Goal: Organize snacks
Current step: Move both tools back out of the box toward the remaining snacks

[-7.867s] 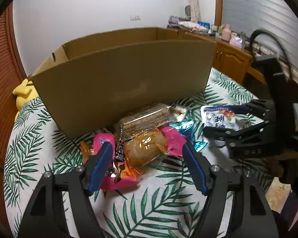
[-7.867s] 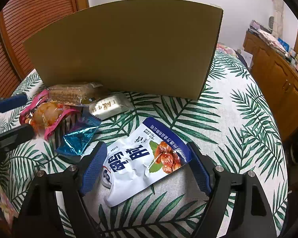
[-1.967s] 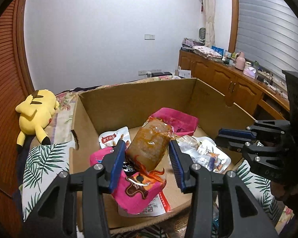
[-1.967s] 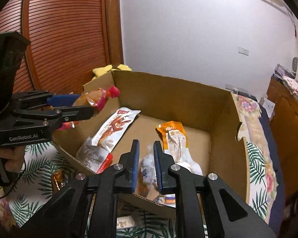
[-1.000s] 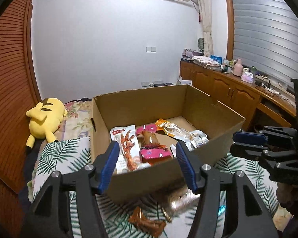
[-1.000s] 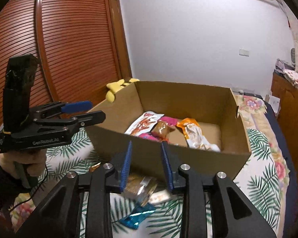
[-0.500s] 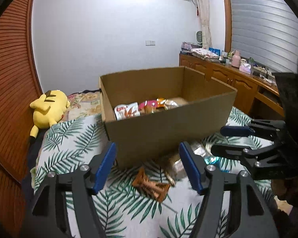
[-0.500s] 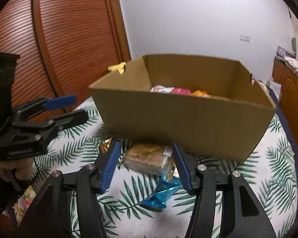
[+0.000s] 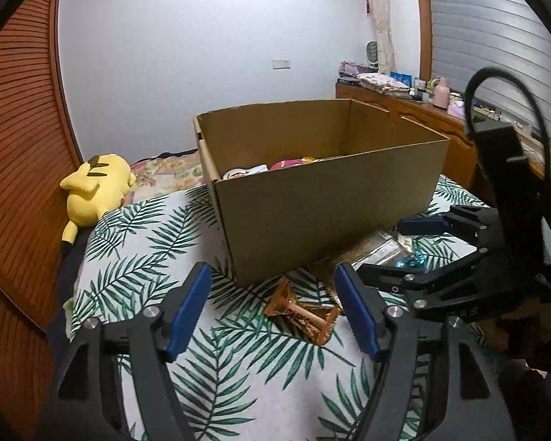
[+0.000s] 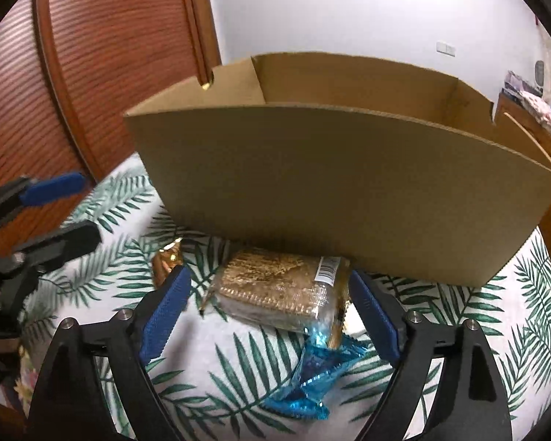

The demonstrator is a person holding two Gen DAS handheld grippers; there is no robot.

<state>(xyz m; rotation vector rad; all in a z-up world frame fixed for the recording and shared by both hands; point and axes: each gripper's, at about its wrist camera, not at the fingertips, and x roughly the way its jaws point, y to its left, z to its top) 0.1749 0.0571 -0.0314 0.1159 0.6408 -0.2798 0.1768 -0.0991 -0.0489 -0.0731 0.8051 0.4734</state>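
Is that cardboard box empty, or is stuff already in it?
Not empty: snack packets show above the cardboard box's near wall.

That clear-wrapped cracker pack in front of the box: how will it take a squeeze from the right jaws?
The cracker pack looks blocky and fairly stiff, so it should hold shape. Its clear glossy wrap may be slippery. The contents look crumbly, so a hard squeeze probably cracks them.

The left gripper (image 9: 273,307) hangs with its blue fingers (image 9: 187,310) spread, nothing between them, over a gold wrapped snack (image 9: 302,314) lying on the leaf-print desk (image 9: 147,242). Just behind stands the cardboard box (image 9: 323,198), with the right gripper (image 9: 389,253) beside it.
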